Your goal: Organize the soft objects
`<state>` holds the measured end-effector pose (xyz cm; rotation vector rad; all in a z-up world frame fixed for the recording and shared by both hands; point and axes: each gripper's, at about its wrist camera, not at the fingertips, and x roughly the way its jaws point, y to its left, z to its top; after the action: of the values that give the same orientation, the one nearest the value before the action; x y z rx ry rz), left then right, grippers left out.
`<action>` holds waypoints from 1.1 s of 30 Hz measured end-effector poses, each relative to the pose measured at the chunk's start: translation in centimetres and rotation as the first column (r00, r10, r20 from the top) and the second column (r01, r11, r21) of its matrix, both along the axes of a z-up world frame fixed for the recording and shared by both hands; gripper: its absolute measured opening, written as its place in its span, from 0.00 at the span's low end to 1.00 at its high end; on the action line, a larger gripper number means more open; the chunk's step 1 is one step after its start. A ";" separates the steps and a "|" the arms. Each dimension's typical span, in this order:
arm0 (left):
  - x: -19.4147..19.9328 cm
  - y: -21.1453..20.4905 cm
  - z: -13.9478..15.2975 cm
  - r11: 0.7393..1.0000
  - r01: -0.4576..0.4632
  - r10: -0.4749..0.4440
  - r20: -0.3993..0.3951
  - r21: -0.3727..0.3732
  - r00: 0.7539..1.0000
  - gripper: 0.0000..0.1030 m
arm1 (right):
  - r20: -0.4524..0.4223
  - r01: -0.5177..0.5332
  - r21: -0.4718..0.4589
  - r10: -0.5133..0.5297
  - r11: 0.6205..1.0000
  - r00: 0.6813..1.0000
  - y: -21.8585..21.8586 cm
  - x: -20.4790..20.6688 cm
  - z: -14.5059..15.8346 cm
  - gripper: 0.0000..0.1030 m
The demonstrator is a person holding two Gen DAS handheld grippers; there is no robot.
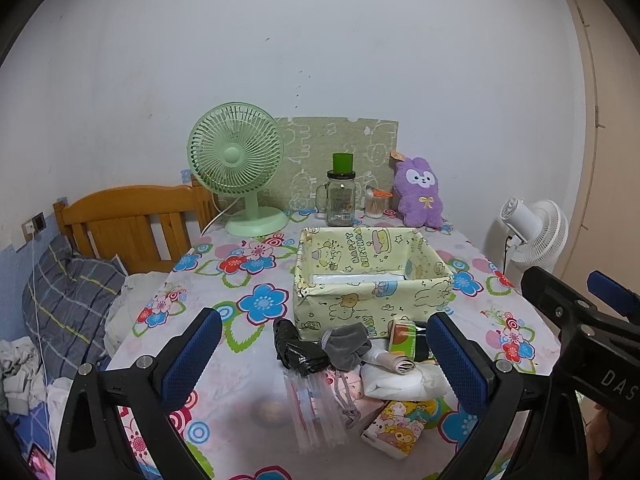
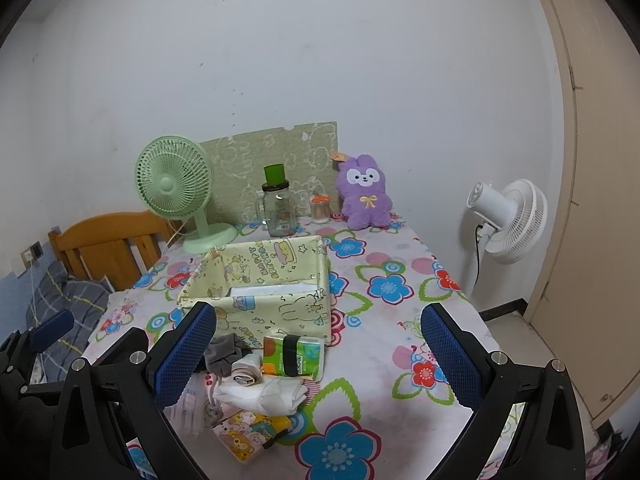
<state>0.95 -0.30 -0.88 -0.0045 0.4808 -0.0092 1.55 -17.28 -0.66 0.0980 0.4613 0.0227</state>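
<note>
A pale yellow cartoon-print fabric box (image 1: 372,300) (image 2: 264,312) stands in the middle of the flowered table, with only a white liner showing inside. In front of it lies a heap of small items: a black folded bag (image 1: 294,350), a grey sock (image 1: 348,344) (image 2: 222,354), a beige rolled sock (image 2: 246,372), white cloth (image 1: 396,384) (image 2: 260,394), a green tissue pack (image 1: 402,334) (image 2: 294,354), a cartoon tissue pack (image 1: 396,432) (image 2: 250,436) and a clear plastic pouch (image 1: 314,412). My left gripper (image 1: 320,364) hovers open above the heap. My right gripper (image 2: 320,360) is open too, just right of the heap.
At the back of the table stand a green desk fan (image 1: 238,172), a glass jar with a green lid (image 1: 341,196), a cotton-swab pot (image 1: 376,204) and a purple plush rabbit (image 1: 420,194). A wooden bed frame (image 1: 128,224) is left; a white floor fan (image 2: 506,220) is right.
</note>
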 end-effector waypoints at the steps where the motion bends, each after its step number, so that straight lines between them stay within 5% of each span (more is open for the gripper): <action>1: 0.0 0.0 0.0 1.000 0.001 -0.001 -0.001 0.000 1.000 1.00 | 0.000 -0.001 0.000 0.001 1.000 1.000 0.0 0.0 0.0 1.00; 33: 3.6 -0.5 -3.9 1.000 0.016 -0.016 -0.120 -0.006 0.993 0.93 | -0.087 -0.037 0.014 0.038 0.999 0.995 0.8 3.8 -4.2 0.96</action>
<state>4.51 -0.80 -4.81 -0.0059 0.6012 -0.0258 5.35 -16.47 -4.87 0.1031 0.5505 0.0580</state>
